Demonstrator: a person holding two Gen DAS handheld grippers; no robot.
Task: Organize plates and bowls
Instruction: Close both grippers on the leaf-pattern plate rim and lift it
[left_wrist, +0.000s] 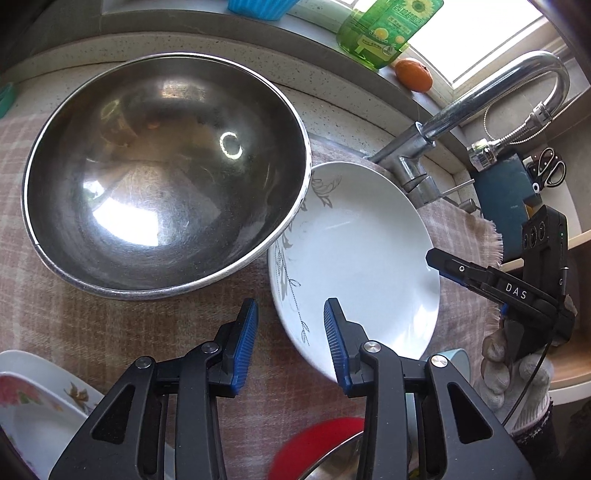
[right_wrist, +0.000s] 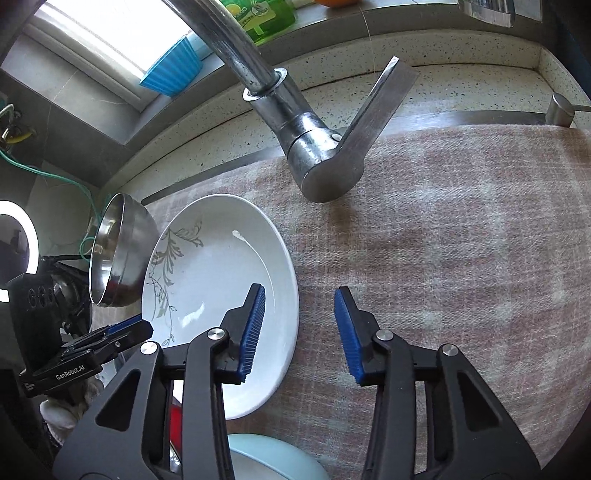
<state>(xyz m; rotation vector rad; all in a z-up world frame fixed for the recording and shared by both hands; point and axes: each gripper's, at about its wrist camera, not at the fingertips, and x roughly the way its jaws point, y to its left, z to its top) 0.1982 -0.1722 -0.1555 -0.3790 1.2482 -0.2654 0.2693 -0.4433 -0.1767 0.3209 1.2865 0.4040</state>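
A white plate (left_wrist: 362, 254) with a grey leaf pattern lies on a checked cloth (left_wrist: 55, 314), its left rim tucked under a large steel bowl (left_wrist: 166, 173). My left gripper (left_wrist: 290, 325) is open and straddles the plate's near rim: one finger over the plate, the other over the cloth. In the right wrist view the same plate (right_wrist: 221, 295) sits beside the steel bowl (right_wrist: 118, 254). My right gripper (right_wrist: 300, 306) is open astride the plate's opposite rim, with its left finger over the plate. No pad presses on the plate.
A chrome faucet (right_wrist: 295, 122) rises just behind the plate. A green bottle (left_wrist: 380, 33), an orange (left_wrist: 413, 75) and a blue cup (left_wrist: 258, 7) stand on the sill. A flowered dish (left_wrist: 37, 398), something red (left_wrist: 317, 443) and a pale blue bowl (right_wrist: 273, 458) lie near me.
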